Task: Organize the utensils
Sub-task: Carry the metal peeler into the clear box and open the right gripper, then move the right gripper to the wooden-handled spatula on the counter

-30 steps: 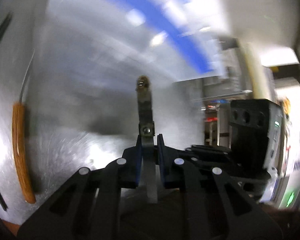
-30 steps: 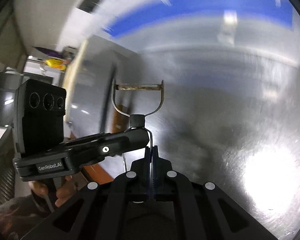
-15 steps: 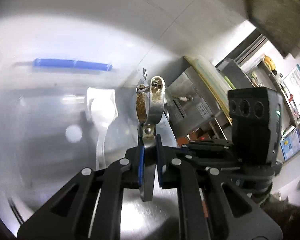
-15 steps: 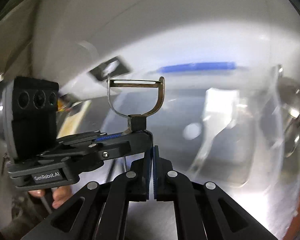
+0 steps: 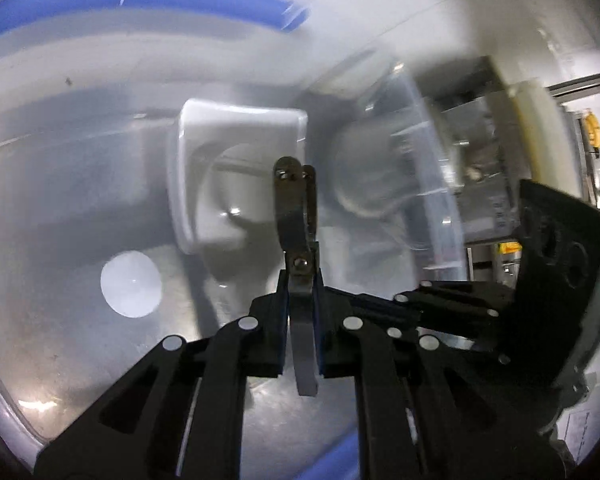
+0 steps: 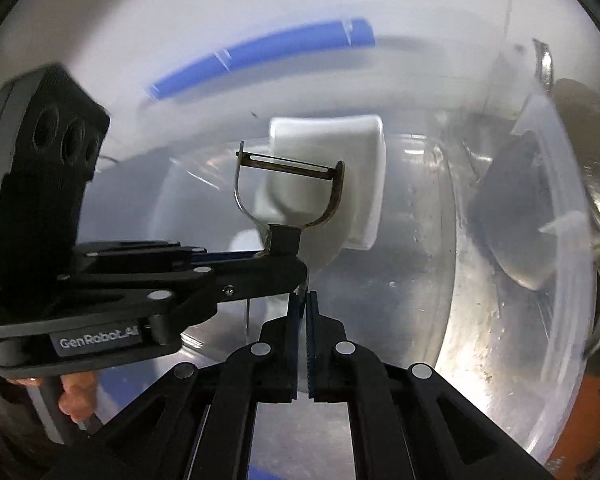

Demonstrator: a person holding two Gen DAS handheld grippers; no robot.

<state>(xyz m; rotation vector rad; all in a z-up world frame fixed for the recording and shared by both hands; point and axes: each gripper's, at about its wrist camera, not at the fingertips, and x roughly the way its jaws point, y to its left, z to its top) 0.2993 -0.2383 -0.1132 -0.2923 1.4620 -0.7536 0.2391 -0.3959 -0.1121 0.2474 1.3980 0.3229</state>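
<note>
My left gripper (image 5: 300, 284) is shut on a metal Y-shaped peeler (image 5: 296, 208), gripping its flat handle; the rusty blade end points forward. In the right wrist view the peeler (image 6: 288, 196) shows broadside, held by the left gripper (image 6: 292, 264) that comes in from the left. My right gripper (image 6: 302, 300) is shut just below the left gripper's tip; whether it pinches the peeler's handle is hidden. A white square-ended scoop (image 5: 236, 168) lies inside a clear plastic tub (image 5: 432, 184) just beyond the peeler; the scoop (image 6: 340, 184) also shows in the right wrist view.
The clear tub (image 6: 564, 264) has a blue rim strip (image 6: 260, 60) and rests on a steel surface. A steel pot edge (image 6: 596, 184) stands at the far right. Steel cabinets and shelving (image 5: 492, 184) lie to the right in the left wrist view.
Both grippers have moved with the peeler toward the clear tub; the white scoop and tub now loom much larger and closer. The grip on the peeler is unchanged.
</note>
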